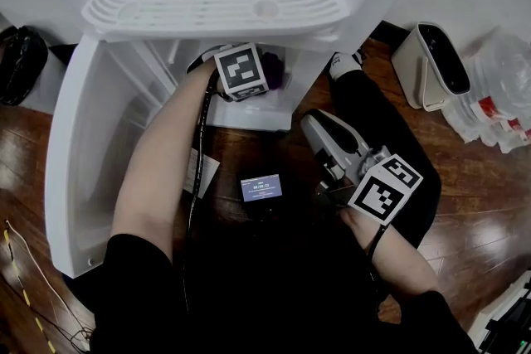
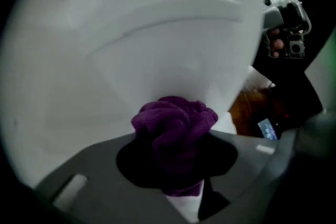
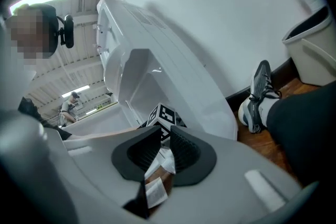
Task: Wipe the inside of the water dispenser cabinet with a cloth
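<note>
The left claw [image 2: 176, 161] pinches the purple cloth [image 2: 173, 123] inside the cabinet [image 2: 157, 44] for wiping, while the right claw [image 3: 164, 145], pressed together and empty, hangs outside

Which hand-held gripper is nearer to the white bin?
Right. The right hand-held gripper hangs over the floor, left of the white bin; the left hand-held gripper is farther, inside the cabinet.

Left gripper [image 2: 176, 157] being pointed steeply down, jaws being pressed on cloth [image 2: 173, 123]; right gripper [image 3: 164, 152] being held level, closed, empty.
</note>
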### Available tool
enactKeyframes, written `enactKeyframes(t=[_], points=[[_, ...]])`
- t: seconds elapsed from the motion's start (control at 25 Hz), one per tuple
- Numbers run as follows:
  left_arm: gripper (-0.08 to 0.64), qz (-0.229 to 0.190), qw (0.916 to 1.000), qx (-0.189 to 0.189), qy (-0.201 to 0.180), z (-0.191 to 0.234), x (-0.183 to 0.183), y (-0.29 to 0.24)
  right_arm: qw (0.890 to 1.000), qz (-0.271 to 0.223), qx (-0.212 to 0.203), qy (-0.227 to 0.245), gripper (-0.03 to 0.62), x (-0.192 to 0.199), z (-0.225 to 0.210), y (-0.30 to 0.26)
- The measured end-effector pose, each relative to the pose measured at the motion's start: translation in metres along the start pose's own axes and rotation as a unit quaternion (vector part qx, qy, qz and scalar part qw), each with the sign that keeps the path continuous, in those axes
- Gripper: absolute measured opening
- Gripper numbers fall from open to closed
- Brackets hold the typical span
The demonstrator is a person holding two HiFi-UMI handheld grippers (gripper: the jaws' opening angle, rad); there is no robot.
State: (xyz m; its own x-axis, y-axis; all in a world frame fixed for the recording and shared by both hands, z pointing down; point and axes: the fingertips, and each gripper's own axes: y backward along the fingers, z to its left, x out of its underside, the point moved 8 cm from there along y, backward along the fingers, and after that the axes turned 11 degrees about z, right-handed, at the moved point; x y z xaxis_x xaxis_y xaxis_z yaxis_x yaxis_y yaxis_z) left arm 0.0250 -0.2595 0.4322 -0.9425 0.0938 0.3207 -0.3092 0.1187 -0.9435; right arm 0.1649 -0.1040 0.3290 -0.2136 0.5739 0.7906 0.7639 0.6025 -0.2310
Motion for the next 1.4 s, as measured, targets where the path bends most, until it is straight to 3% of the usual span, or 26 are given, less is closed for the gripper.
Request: enactKeyframes(t=[0.12,0.2,0.28,0.4,0.52,0.68,0.76,0.92,1.04,1.12,1.16,1.2,1.24,1.36,1.4], points=[[0.179,-0.032,0.9966,0.011,0.075,0.007,0.002,-0.002,1.000,-0.015,0.007,-0.019,0.057,-0.003,-0.010,0.006],[0.173,-0.048,0.9901,0.008,0.132,0.004,0.006,-0.001,0.999,-0.016,0.008,-0.030,0.057,0.000,-0.015,0.008],[0.175,-0.063,0.9798,0.003,0.190,-0.002,0.010,0.001,0.999,-0.012,0.006,-0.042,0.055,0.004,-0.018,0.008],[0.175,-0.092,0.9577,-0.007,0.273,-0.016,0.015,0.004,0.998,-0.011,-0.007,-0.063,0.054,0.006,-0.018,0.006],[0.175,-0.136,0.9296,-0.025,0.342,-0.036,0.014,0.002,0.997,-0.010,-0.016,-0.070,0.052,0.008,-0.013,0.003],[0.174,-0.163,0.8994,-0.100,0.393,-0.042,0.010,0.000,0.996,-0.001,-0.028,-0.080,0.051,0.014,-0.007,-0.002],[0.175,-0.171,0.8736,-0.122,0.439,-0.038,0.023,0.003,0.997,-0.001,-0.023,-0.080,0.051,0.016,-0.009,-0.001],[0.175,-0.152,0.8153,-0.214,0.516,-0.032,0.086,0.023,0.994,-0.002,-0.033,-0.101,0.048,0.017,-0.011,0.000],[0.176,-0.133,0.7834,-0.265,0.546,-0.035,0.121,0.037,0.994,0.004,-0.034,-0.101,0.048,0.019,-0.009,-0.002],[0.176,-0.126,0.7673,-0.292,0.557,-0.038,0.131,0.039,0.995,0.007,-0.032,-0.092,0.048,0.019,-0.007,-0.003],[0.176,-0.126,0.7644,-0.297,0.558,-0.039,0.129,0.037,0.996,0.007,-0.031,-0.087,0.048,0.020,-0.007,-0.004],[0.176,-0.126,0.7679,-0.296,0.554,-0.039,0.123,0.034,0.996,0.008,-0.030,-0.084,0.048,0.020,-0.007,-0.004],[0.176,-0.127,0.7796,-0.285,0.543,-0.037,0.112,0.029,0.996,0.009,-0.029,-0.084,0.048,0.021,-0.007,-0.004],[0.176,-0.135,0.8386,-0.224,0.478,-0.028,0.058,0.013,0.997,0.012,-0.019,-0.079,0.048,0.024,-0.008,-0.004],[0.176,-0.139,0.8530,-0.206,0.459,-0.024,0.042,0.009,0.997,0.011,-0.018,-0.080,0.048,0.024,-0.009,-0.004]])
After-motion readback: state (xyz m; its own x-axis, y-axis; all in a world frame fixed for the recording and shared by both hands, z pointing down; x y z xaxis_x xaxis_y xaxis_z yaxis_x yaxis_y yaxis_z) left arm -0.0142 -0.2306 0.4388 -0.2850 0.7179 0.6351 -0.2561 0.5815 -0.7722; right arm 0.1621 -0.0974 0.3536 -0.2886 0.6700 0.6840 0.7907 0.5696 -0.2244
